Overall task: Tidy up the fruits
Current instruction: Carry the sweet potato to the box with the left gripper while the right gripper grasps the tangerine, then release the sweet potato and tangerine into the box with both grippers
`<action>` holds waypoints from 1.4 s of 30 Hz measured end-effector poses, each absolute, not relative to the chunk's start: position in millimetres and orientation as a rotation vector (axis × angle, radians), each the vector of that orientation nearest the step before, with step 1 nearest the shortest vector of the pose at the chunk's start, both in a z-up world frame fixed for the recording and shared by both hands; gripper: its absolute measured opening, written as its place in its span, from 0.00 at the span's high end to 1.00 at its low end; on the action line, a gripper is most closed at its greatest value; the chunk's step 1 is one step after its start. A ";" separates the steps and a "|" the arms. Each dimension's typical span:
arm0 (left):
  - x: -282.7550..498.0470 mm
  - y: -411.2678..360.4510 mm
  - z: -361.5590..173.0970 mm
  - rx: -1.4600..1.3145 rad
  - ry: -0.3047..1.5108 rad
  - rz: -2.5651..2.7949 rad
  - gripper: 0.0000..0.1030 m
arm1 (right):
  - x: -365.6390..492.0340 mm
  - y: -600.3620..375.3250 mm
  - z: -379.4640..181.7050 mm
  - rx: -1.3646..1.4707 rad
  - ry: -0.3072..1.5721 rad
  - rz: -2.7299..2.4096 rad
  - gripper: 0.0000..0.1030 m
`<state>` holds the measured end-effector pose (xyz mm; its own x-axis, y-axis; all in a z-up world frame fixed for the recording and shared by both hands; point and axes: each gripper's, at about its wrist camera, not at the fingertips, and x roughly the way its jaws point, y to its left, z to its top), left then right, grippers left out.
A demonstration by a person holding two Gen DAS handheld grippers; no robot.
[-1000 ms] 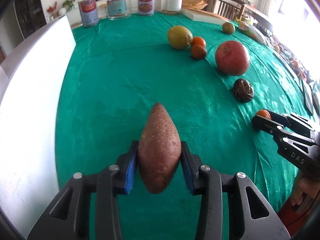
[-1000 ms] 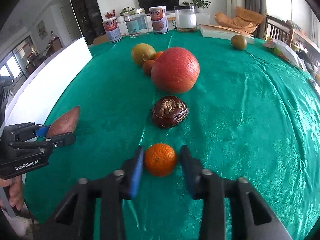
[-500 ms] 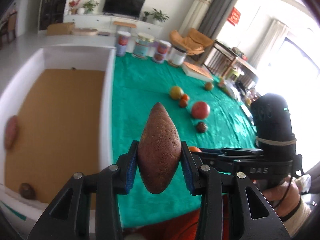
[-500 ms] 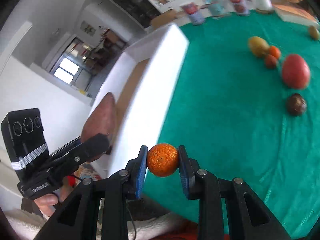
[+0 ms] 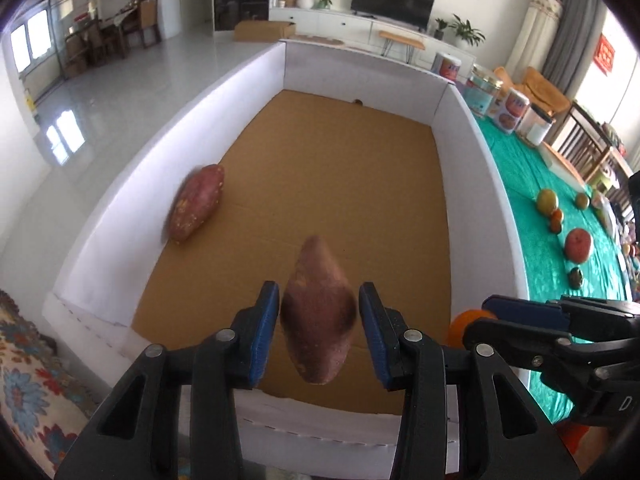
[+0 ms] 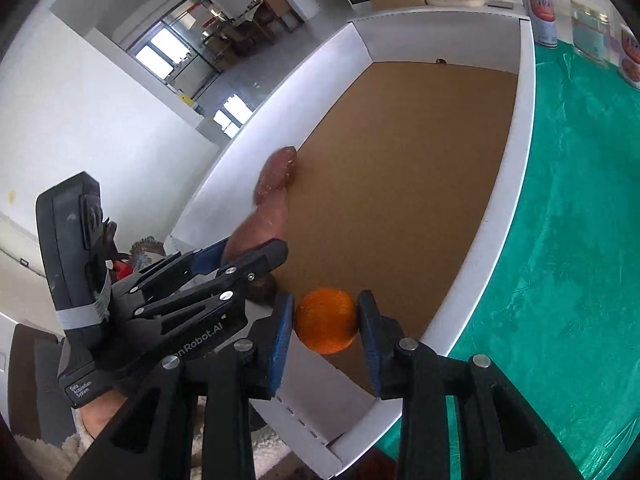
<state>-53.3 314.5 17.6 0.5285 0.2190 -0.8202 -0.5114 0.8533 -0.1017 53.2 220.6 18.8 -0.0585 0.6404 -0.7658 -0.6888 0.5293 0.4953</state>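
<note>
Green tablecloth (image 5: 532, 216) beside white box (image 5: 476, 184), brown floor | sweet potato (image 5: 318, 316) above box near end, long axis along fingers, tip pointing away | left gripper (image 5: 319, 332) narrowly parted, pads (image 5: 264, 332) just clear of potato, grip uncertain | right gripper (image 6: 326, 330) clamped on orange (image 6: 326, 320) over box near corner | second sweet potato (image 5: 196, 202) lying against box left wall

both wrist views look steeply down from above the near end of the white box (image 5: 472, 184), close over it, facing its far wall. the right view sits nearer the box's (image 6: 524, 128) green-cloth side. both share its cardboard floor.
</note>
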 end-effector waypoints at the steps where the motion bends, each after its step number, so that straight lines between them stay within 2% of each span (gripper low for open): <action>1: -53.2 315.2 20.8 -0.345 0.903 0.452 0.42 | 54.7 215.0 23.6 -0.040 1.195 1.082 0.58; 2: -53.0 313.6 25.3 -0.339 0.882 0.456 0.31 | 55.6 208.3 29.2 -0.036 1.169 1.075 0.55; 4: -51.6 306.7 35.7 -0.322 0.834 0.456 0.22 | 61.1 189.5 40.5 -0.036 1.109 1.053 0.54; 6: -49.5 290.5 47.9 -0.307 0.792 0.414 0.21 | 64.3 159.1 48.2 -0.040 1.035 1.018 0.47; 8: -44.7 266.7 56.2 -0.292 0.765 0.342 0.17 | 66.0 125.4 49.9 -0.050 0.960 0.937 0.31; 9: -41.4 252.8 58.7 -0.284 0.756 0.294 0.16 | 67.9 107.1 46.7 -0.062 0.928 0.887 0.28; 13: -17.9 178.9 57.3 -0.225 0.771 0.071 0.11 | 79.6 24.0 9.6 -0.160 0.856 0.613 0.27; 16: 5.7 123.3 41.5 -0.184 0.820 -0.060 0.11 | 88.5 -52.2 -30.0 -0.179 0.882 0.406 0.27; 23: 70.0 44.3 -13.5 -0.057 0.878 -0.065 0.11 | 101.1 -181.8 -62.1 0.015 0.899 0.089 0.26; 24: 79.4 43.8 -21.5 -0.044 0.887 -0.044 0.11 | 99.2 -190.6 -57.7 0.073 0.883 0.088 0.27; 26: 94.4 44.1 -34.2 -0.025 0.894 -0.008 0.11 | 99.7 -195.9 -51.6 0.078 0.854 0.057 0.16; 27: 98.5 49.0 -40.4 -0.020 0.894 0.012 0.11 | 99.5 -196.2 -52.6 0.055 0.850 0.023 0.14; 30: 114.6 56.6 -58.1 -0.013 0.920 0.077 0.11 | 104.6 -190.5 -63.7 0.018 0.891 -0.016 0.11; 34: 125.1 70.8 -72.0 -0.061 0.941 0.094 0.09 | 112.0 -174.6 -73.0 -0.018 0.888 -0.007 0.03; 42: 131.1 69.4 -76.6 -0.049 0.940 0.094 0.01 | 113.7 -174.0 -76.9 -0.019 0.891 0.005 0.00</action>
